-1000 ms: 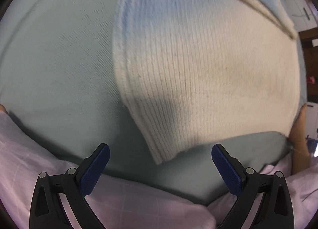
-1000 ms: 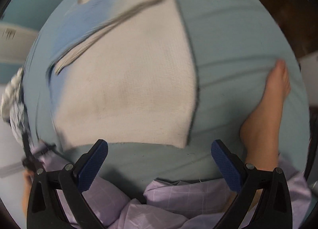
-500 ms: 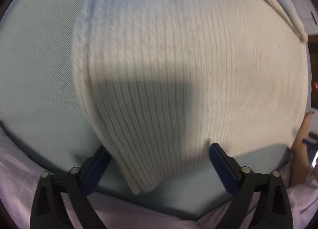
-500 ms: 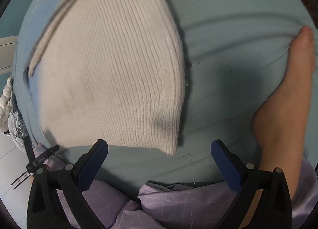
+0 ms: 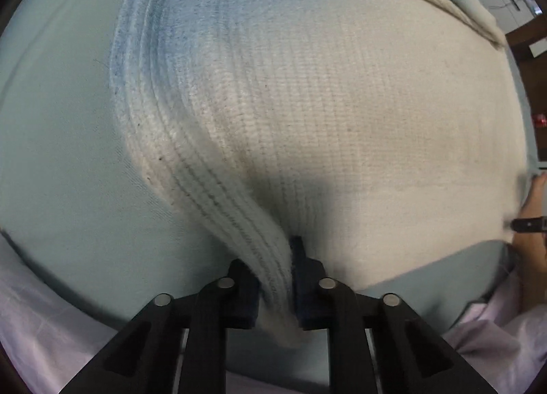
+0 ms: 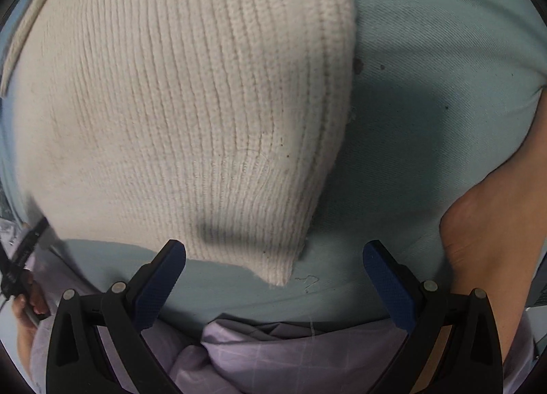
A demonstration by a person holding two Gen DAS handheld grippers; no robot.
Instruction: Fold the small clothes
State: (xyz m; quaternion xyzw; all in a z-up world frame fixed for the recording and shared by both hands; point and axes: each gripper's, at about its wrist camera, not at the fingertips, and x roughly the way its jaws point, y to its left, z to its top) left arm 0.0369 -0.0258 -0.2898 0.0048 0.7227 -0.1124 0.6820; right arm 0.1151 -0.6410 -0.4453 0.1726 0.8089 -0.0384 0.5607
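Note:
A cream ribbed knit garment (image 5: 342,120), fading to pale blue at its far end, lies flat on a light teal sheet (image 5: 61,120). My left gripper (image 5: 277,277) is closing its jaws on the near left corner. The bunched knit edge is pinched between the pads and pulled up into a ridge. In the right wrist view the same garment (image 6: 188,103) fills the upper left. My right gripper (image 6: 273,267) is open just above the near right corner, and the corner tip lies between the fingers without touching them.
A bare foot (image 6: 485,223) rests on the sheet (image 6: 427,86) right of the garment, close to my right finger. Lilac checked fabric (image 6: 273,342) on the person's lap borders the near edge of the sheet. Dark furniture (image 5: 523,38) shows at the far right.
My left gripper dropped onto the near left corner and went from wide open to pinching the knit edge. My right gripper sank much closer to the right corner, still open.

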